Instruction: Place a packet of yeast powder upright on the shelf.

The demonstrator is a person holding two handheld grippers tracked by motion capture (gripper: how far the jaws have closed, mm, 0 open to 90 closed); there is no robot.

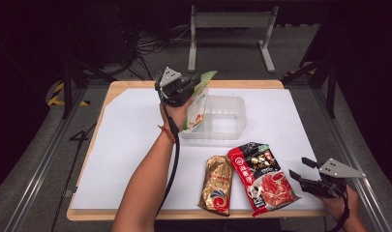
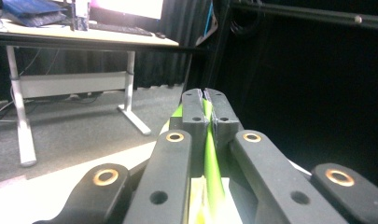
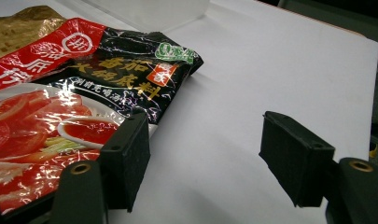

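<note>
My left gripper (image 1: 193, 87) is shut on the top edge of a green-and-white packet (image 1: 197, 104), which hangs upright at the left end of a clear plastic bin (image 1: 232, 118). In the left gripper view the packet's green edge (image 2: 210, 154) is pinched between the closed jaws of that gripper (image 2: 206, 100). A red-and-black tomato packet (image 1: 261, 176) and a gold packet (image 1: 218, 183) lie flat near the front edge. My right gripper (image 1: 300, 170) stands open just right of the red packet (image 3: 70, 107); its left finger (image 3: 128, 154) is beside the packet's edge, with nothing between the jaws.
A white sheet (image 1: 126, 145) covers the wooden table (image 1: 118, 87). Behind the table stands a grey metal frame (image 1: 230, 29) on a carpeted floor with cables. Dark stand legs flank both sides.
</note>
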